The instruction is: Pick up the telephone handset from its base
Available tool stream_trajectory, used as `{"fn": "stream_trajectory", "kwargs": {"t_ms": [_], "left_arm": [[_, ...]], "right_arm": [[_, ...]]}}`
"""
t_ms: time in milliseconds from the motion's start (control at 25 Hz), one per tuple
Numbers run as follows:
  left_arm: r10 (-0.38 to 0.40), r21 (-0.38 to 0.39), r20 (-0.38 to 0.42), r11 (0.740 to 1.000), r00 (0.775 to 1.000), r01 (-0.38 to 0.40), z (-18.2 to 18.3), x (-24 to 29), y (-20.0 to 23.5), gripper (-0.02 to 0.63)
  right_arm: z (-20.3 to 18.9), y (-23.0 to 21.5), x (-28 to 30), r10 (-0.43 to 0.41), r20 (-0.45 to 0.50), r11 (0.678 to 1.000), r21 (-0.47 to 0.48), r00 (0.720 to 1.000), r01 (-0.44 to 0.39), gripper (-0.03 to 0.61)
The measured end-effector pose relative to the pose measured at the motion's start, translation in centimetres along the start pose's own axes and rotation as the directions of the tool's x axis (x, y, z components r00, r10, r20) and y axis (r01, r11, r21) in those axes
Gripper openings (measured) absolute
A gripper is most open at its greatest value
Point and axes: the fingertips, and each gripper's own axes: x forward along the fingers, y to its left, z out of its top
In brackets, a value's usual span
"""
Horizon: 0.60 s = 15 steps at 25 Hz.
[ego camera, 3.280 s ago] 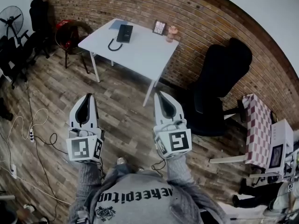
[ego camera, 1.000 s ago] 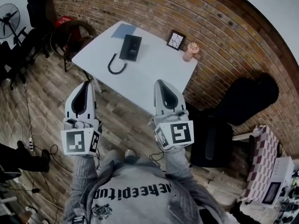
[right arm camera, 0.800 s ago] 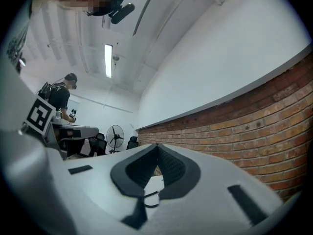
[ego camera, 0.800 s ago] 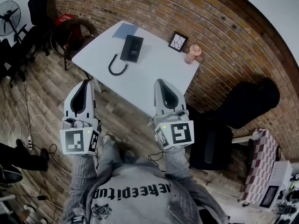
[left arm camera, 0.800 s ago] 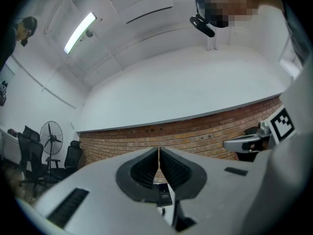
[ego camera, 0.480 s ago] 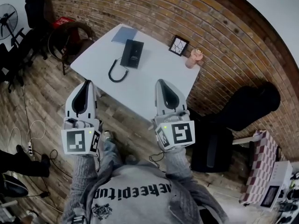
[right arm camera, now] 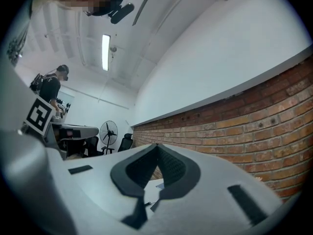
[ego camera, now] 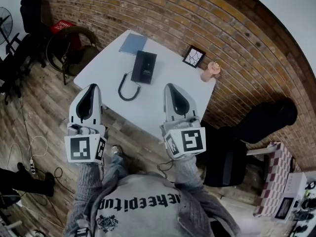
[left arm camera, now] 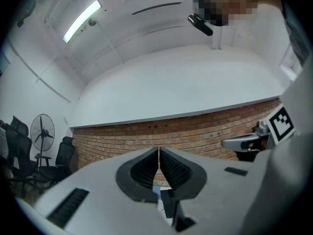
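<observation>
One white table (ego camera: 163, 93) stands against the brick wall (ego camera: 163, 14), and everything is placed by it. Near its middle lies one black telephone (ego camera: 144, 67); the handset cannot be told apart from the base at this size. One coiled cord (ego camera: 127, 89) loops from the telephone toward the table's near edge. At the far left corner lies one blue notebook (ego camera: 133, 43). Along the wall side stand one picture frame (ego camera: 194, 56) and, at the right corner, one pink figurine (ego camera: 212, 71). One black office chair (ego camera: 247, 132) sits off the table's right side. Two grippers are held side by side at the table's near edge, well apart from the telephone. The left gripper (ego camera: 91, 86) has its jaws pressed together with nothing between them, and the right gripper (ego camera: 170, 86) likewise has its jaws together and empty.
</observation>
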Motion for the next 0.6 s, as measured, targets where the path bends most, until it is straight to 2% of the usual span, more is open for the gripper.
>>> {"fn": "stream_trajectory", "kwargs": {"t_ms": [600], "left_arm": [[-0.087, -0.028, 0.002, 0.996, 0.996, 0.087, -2.4, 9.2, 7.1, 0.012]], "right_arm": [[-1.5, 0.1, 10.0, -0.092, -0.019, 0.996, -0.020, 0.996, 0.091, 0.005]]}}
